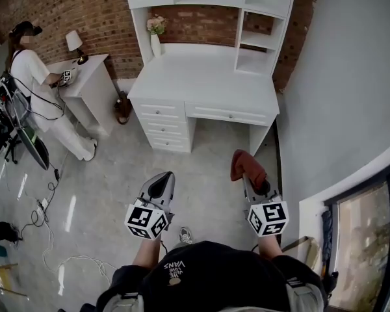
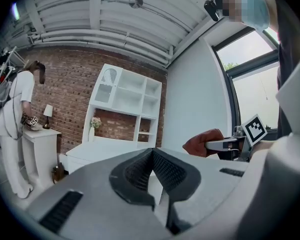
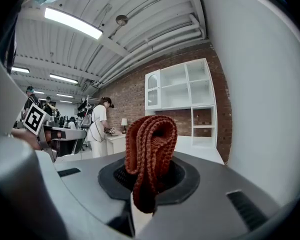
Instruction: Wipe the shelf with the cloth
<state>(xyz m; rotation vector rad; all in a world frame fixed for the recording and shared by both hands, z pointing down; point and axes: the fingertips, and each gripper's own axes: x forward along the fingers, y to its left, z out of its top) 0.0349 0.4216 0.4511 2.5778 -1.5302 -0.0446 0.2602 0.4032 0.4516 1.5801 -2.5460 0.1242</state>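
My right tool point(image 1: 252, 182) is clamped on the cloth point(image 1: 247, 164), a rust-red knitted fold that stands up out of the jaws and flops over at the top. My left tool point(image 1: 160, 187) has its jaws together with nothing between them. Both hang level in front of me, side by side over the bare floor point(image 1: 208, 168), pointing forward. Nothing touches the furniture yet. Straight ahead, well apart from both tools, stands the white bench point(image 1: 201, 77) with drawers. On its back edge rises the shelf point(image 1: 259, 44), whose open compartments stack up against the brick wall. Its boards run left to right across my line of approach, so I judge the wiping strokes should go sideways. The cloth is on the same side as the right-hand column of small open boards, so I judge the right tool to be the nearer one and the one to lead. I must first close the gap across the floor, then lift the cloth above bench height.
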